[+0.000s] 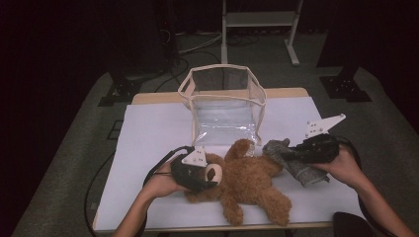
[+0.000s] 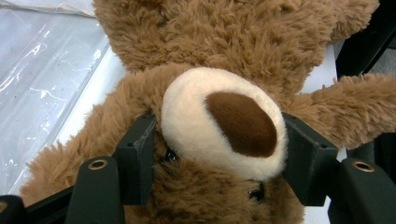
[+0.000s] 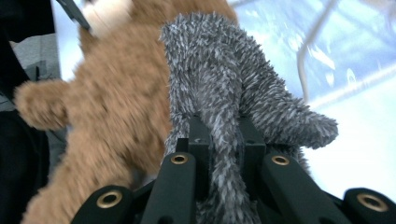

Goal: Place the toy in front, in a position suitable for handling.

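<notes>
A brown teddy bear (image 1: 249, 180) lies on its back on the white-covered table (image 1: 148, 143), in the lower middle of the high view. Its long axis runs from the head at lower left of centre toward the 2 legs at lower right, tilted slightly downward across the frame; its cream muzzle (image 2: 224, 122) with the dark brown nose faces up. One arm reaches up toward the clear plastic bag (image 1: 225, 106) standing just behind it.

The left gripper (image 1: 197, 173) comes in from the lower left and has its jaws around the bear's head; in the left gripper view the 2 black jaws sit pressed against either side of the muzzle, partly open to that width.

The right gripper (image 1: 301, 150) sits at the right of the high view, its jaws closed narrow on a grey fuzzy cloth (image 3: 224, 93). In the right gripper view the cloth rises from between the jaws, flopping toward the upper middle and right, just beside the bear's body. In the high view the cloth lies next to the bear's upper side, with its long axis slanting down to the right.
</notes>
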